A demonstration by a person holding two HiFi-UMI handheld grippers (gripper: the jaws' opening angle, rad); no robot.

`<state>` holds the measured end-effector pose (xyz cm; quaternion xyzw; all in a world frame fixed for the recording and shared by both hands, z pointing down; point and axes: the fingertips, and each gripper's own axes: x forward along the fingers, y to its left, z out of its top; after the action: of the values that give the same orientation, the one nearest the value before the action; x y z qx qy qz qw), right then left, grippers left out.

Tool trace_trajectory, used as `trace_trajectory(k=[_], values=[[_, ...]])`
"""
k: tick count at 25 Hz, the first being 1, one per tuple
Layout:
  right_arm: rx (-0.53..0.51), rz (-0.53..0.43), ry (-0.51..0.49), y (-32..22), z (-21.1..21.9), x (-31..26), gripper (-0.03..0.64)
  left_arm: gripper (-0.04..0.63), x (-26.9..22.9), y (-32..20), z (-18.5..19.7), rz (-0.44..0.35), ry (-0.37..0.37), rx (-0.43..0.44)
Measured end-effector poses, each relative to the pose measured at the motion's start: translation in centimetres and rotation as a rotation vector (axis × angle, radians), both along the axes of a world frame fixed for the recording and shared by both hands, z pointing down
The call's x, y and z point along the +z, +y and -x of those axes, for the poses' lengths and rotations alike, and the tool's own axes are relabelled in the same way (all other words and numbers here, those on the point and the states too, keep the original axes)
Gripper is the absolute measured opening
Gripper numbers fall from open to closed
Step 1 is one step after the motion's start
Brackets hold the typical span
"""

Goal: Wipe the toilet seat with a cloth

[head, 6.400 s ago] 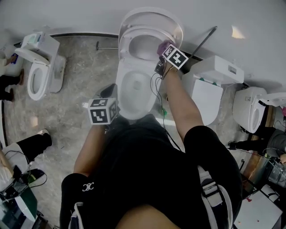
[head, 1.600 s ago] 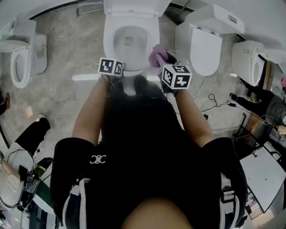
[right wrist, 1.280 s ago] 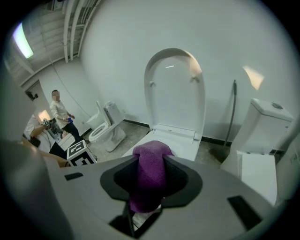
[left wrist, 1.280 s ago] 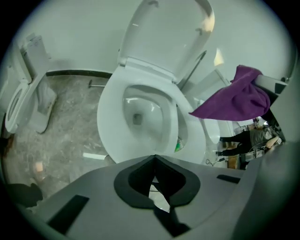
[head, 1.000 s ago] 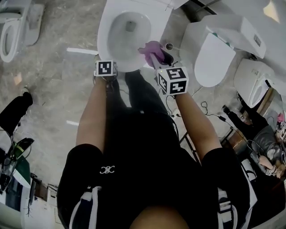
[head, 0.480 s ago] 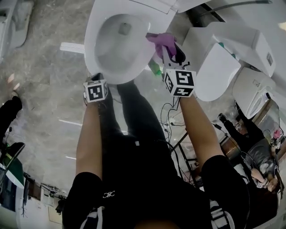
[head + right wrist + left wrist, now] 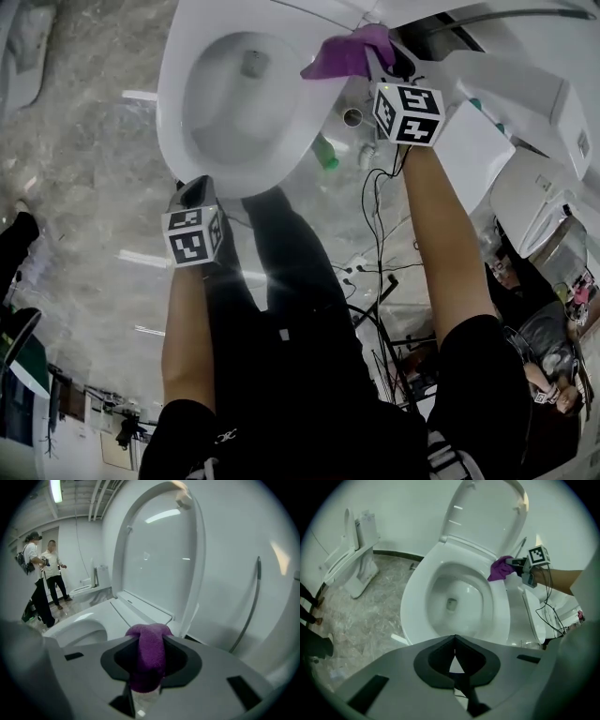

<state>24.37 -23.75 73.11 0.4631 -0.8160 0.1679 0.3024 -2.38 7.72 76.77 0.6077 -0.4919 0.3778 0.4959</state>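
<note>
The white toilet seat (image 7: pixel 178 66) lies down around the bowl, with the lid (image 7: pixel 487 517) raised against the wall. My right gripper (image 7: pixel 377 58) is shut on a purple cloth (image 7: pixel 349 54), which rests on the back right part of the seat near the hinge. In the right gripper view the cloth (image 7: pixel 149 653) bulges out between the jaws, with the lid (image 7: pixel 159 555) close ahead. My left gripper (image 7: pixel 192 194) hovers shut and empty in front of the bowl's front edge. Its jaw tips (image 7: pixel 454 641) meet, and the seat (image 7: pixel 499 616) lies ahead of them.
More white toilets stand at the right (image 7: pixel 478 141) and at the left (image 7: pixel 351 559). A green bottle (image 7: pixel 325 153) and cables (image 7: pixel 375 234) lie on the floor beside the bowl. Two people (image 7: pixel 44 578) stand far off. A thin hose (image 7: pixel 248 606) hangs on the wall.
My right gripper has carried the cloth along the seat's right side toward the hinge. The left gripper has drawn back from the bowl's front rim, and the head view has shifted.
</note>
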Motion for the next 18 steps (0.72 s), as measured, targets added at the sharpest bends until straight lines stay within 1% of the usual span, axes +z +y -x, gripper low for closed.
trace_trajectory(k=[3, 6, 8, 11, 13, 15, 18], values=[[-0.009, 0.001, 0.058, -2.0, 0.0, 1.9, 0.115, 0.009, -0.1, -0.4, -0.7, -0.012, 0.016, 0.000], [0.027, 0.031, 0.091, -2.8, -0.4, 4.1, 0.117, 0.009, 0.2, -0.4, -0.9, -0.011, 0.026, 0.010], [0.066, 0.030, 0.066, -3.0, -0.5, 4.9, 0.117, 0.011, 0.1, -0.3, -0.5, -0.014, 0.022, 0.012], [0.121, -0.001, 0.018, -2.9, -0.6, 4.9, 0.115, 0.009, -0.6, -0.4, 0.2, -0.028, 0.026, 0.000], [0.133, -0.023, 0.020, -2.8, -0.3, 4.8, 0.115, 0.009, -0.9, -0.3, 0.6, -0.034, 0.026, -0.001], [0.095, -0.046, 0.045, -2.4, 0.8, 4.7, 0.115, 0.009, -1.2, -0.2, 0.9, -0.037, 0.022, 0.002], [-0.015, -0.085, 0.090, -1.6, 4.0, 4.7, 0.115, 0.009, -1.5, 0.1, 1.1, -0.037, 0.022, 0.002]])
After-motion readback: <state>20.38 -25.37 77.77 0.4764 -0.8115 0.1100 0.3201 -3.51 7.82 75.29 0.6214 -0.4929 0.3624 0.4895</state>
